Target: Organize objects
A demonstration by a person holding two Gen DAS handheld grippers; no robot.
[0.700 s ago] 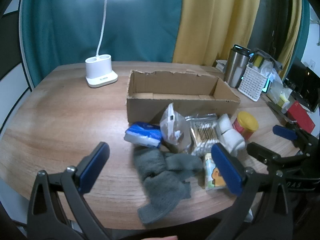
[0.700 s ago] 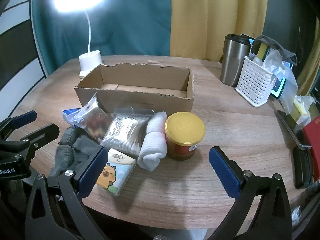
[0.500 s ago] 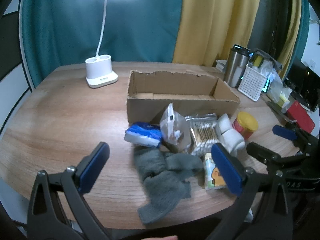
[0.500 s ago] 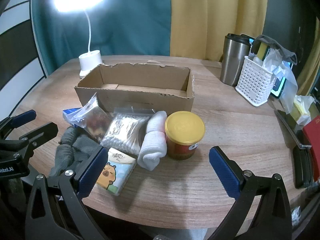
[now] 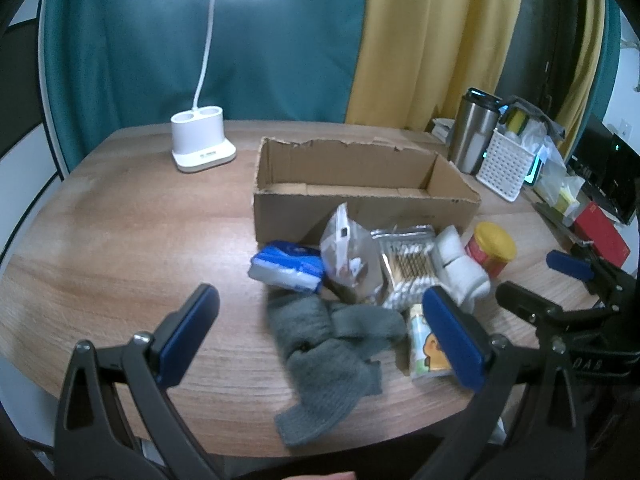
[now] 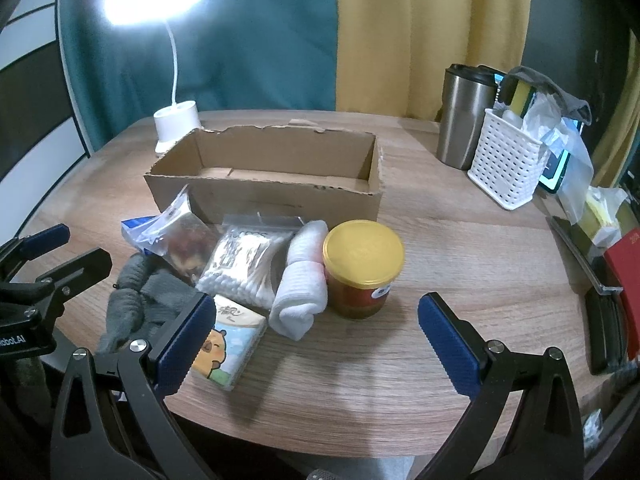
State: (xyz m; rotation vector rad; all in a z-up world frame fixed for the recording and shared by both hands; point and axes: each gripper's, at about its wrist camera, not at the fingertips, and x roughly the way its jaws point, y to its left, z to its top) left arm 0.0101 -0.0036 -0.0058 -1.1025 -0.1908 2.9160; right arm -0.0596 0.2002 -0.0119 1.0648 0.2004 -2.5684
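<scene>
An open cardboard box [image 5: 360,208] [image 6: 280,196] stands empty on the round wooden table [image 5: 120,232]. In front of it lie a blue tissue pack [image 5: 286,266], a clear snack bag [image 5: 348,260] [image 6: 184,240], a bag of cotton swabs [image 5: 408,260] [image 6: 244,264], rolled white socks [image 5: 460,264] [image 6: 304,292], a yellow-lidded jar [image 5: 492,248] [image 6: 362,268], a cartoon tissue pack [image 5: 424,344] [image 6: 228,348] and grey socks [image 5: 332,356] [image 6: 136,300]. My left gripper [image 5: 320,332] hangs open above the grey socks, holding nothing. My right gripper [image 6: 312,340] is open near the jar, also holding nothing.
A lit white desk lamp [image 5: 202,144] [image 6: 176,128] stands at the back left. At the right are a steel tumbler [image 6: 464,116], a white basket [image 6: 504,160] with bags, a red box [image 5: 602,236] and dark items by the table edge.
</scene>
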